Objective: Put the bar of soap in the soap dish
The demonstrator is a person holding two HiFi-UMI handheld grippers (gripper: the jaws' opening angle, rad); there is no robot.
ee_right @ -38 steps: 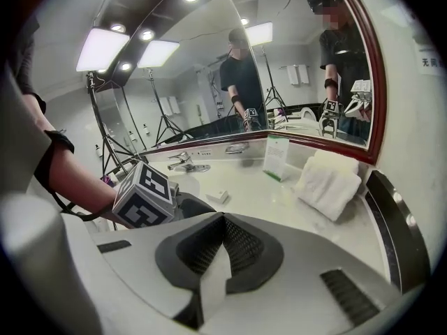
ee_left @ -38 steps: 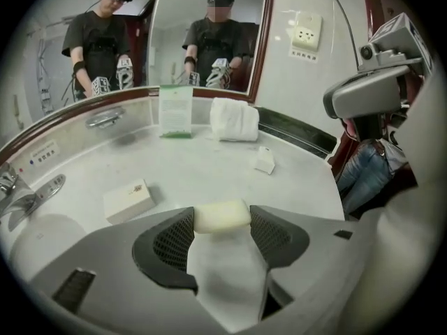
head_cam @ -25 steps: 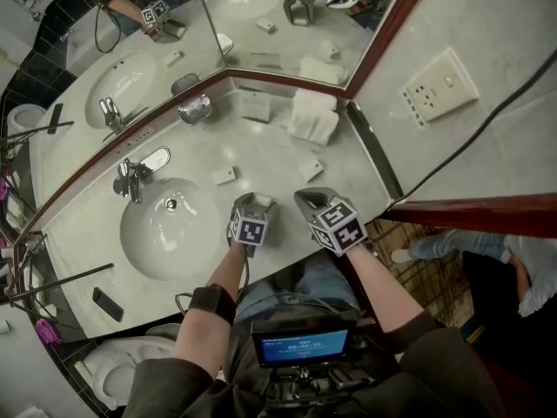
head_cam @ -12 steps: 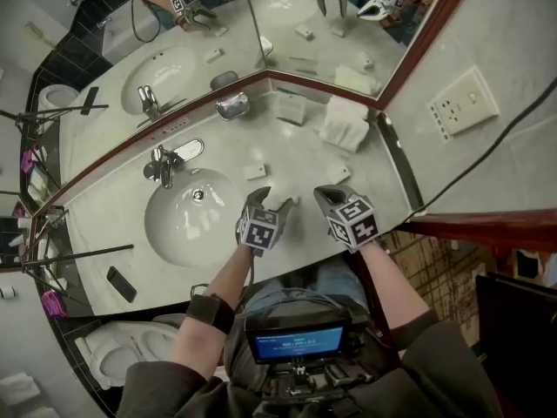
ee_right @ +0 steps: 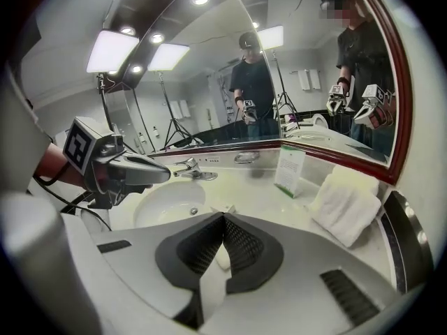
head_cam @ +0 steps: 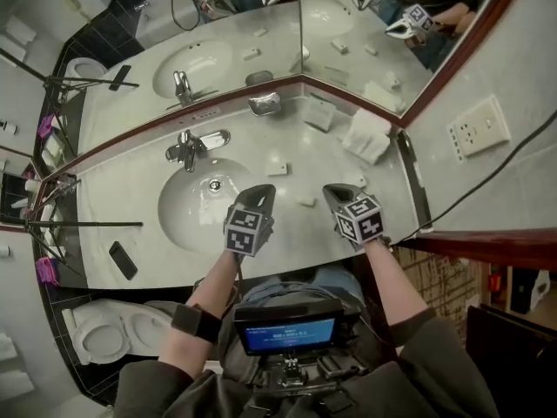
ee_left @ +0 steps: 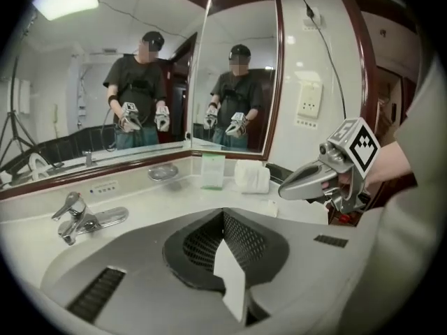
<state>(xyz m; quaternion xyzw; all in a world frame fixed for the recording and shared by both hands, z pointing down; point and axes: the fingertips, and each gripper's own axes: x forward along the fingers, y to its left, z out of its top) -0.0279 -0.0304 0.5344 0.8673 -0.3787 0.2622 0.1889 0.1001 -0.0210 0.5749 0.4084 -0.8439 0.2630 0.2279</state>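
Observation:
A small white bar of soap (head_cam: 305, 201) lies on the pale counter between my two grippers, touching neither. The silver soap dish (head_cam: 265, 104) (ee_left: 163, 172) (ee_right: 246, 158) stands at the back in the mirror corner. My left gripper (head_cam: 265, 190) (ee_left: 223, 215) hangs over the basin's right rim. Its jaws have just been closing and now stand shut, and I see no bar between them; only a white sliver shows in the gap under the pads. My right gripper (head_cam: 333, 190) (ee_right: 223, 218) is shut and empty, to the right of the bar.
Left of the grippers are the oval basin (head_cam: 204, 203) and the chrome faucet (head_cam: 193, 146). Two more small white bars (head_cam: 277, 169) (head_cam: 359, 181) lie on the counter. A folded towel (head_cam: 365, 136) and a card (head_cam: 318, 113) stand at the back right. A black phone (head_cam: 123, 259) lies at the left front.
My left gripper has lifted off the counter and its jaws, open half a second ago, have shut. The bar stays on the counter. My right gripper has shifted slightly.

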